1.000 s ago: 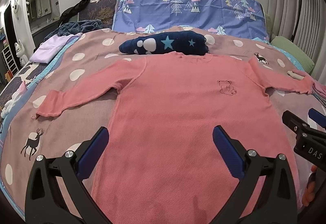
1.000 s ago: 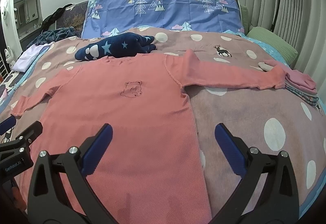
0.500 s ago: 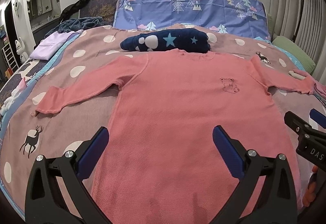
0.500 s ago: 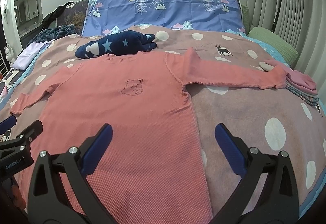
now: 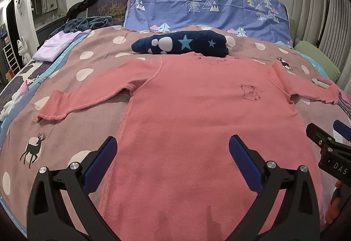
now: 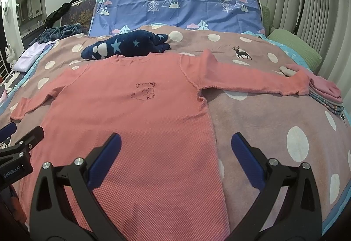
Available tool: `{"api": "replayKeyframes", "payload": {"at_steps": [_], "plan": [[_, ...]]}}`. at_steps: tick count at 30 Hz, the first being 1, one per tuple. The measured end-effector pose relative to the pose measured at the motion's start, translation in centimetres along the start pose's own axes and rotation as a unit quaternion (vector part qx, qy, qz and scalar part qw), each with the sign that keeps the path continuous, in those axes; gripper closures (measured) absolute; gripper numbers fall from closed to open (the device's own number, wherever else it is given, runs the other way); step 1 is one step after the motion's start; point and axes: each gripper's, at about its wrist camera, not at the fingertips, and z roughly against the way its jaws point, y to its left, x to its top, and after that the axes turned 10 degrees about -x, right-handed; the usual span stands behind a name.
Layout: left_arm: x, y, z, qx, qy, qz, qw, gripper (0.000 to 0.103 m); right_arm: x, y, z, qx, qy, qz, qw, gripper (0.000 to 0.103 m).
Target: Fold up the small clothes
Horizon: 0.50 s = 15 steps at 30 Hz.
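The left tongs (image 5: 172, 149) and the right tongs (image 6: 175, 144) both stay wide open and hold nothing, just like a second ago. They hang a bit above the pink shirt (image 5: 197, 113), which lies flat on the spotty blanket (image 6: 263, 113) with both sleeves out. It has not moved. A dark blue starry bundle (image 5: 182, 44) touches its collar.

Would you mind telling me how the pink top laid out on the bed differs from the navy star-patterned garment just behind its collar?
The pink top lies spread flat with both sleeves stretched outward; the navy garment sits bundled into a compact roll. The pink top is plain apart from a small outlined bear on the chest; the navy garment carries pale stars and white blobs. The pink top covers far more of the bed. Both rest on the spotted blanket, untouched by either gripper.
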Motion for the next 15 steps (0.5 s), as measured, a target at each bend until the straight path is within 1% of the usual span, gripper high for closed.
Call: {"api": "replayKeyframes", "payload": {"at_steps": [5,7,8,10,12,13,14,15], "plan": [[0.1,0.7,-0.1,-0.013,-0.001,0.006,0.9999,0.001,0.1,0.4,-0.1,0.001,0.001,0.009,1.0,0.002],[0.2,1.8,-0.3,-0.025,-0.006,0.019,0.9995,0.001,0.1,0.6,-0.3,0.001,0.002,0.013,1.0,0.002],[0.3,2.5,-0.5,-0.02,-0.006,0.029,0.9993,0.001,0.2,0.7,-0.4,0.001,0.003,0.014,1.0,0.002],[0.4,4.9,-0.8,-0.005,-0.007,0.061,0.9981,0.001,0.2,0.8,-0.6,-0.001,0.006,0.017,1.0,0.002],[0.4,8.6,-1.0,0.002,-0.008,0.109,0.994,0.001,0.2,0.8,-0.8,-0.002,0.009,0.018,1.0,0.002],[0.3,11.3,-1.0,0.006,-0.01,0.144,0.9895,0.001,0.2,0.7,-1.1,-0.003,0.012,0.017,1.0,0.002],[0.2,13.2,-1.0,0.009,-0.012,0.168,0.9856,0.003,0.1,0.7,-1.2,-0.003,0.016,0.015,1.0,0.002],[-0.1,15.2,-1.1,0.015,-0.014,0.193,0.981,0.008,0.1,0.7,-1.5,-0.003,0.02,0.014,1.0,0.002]]}}
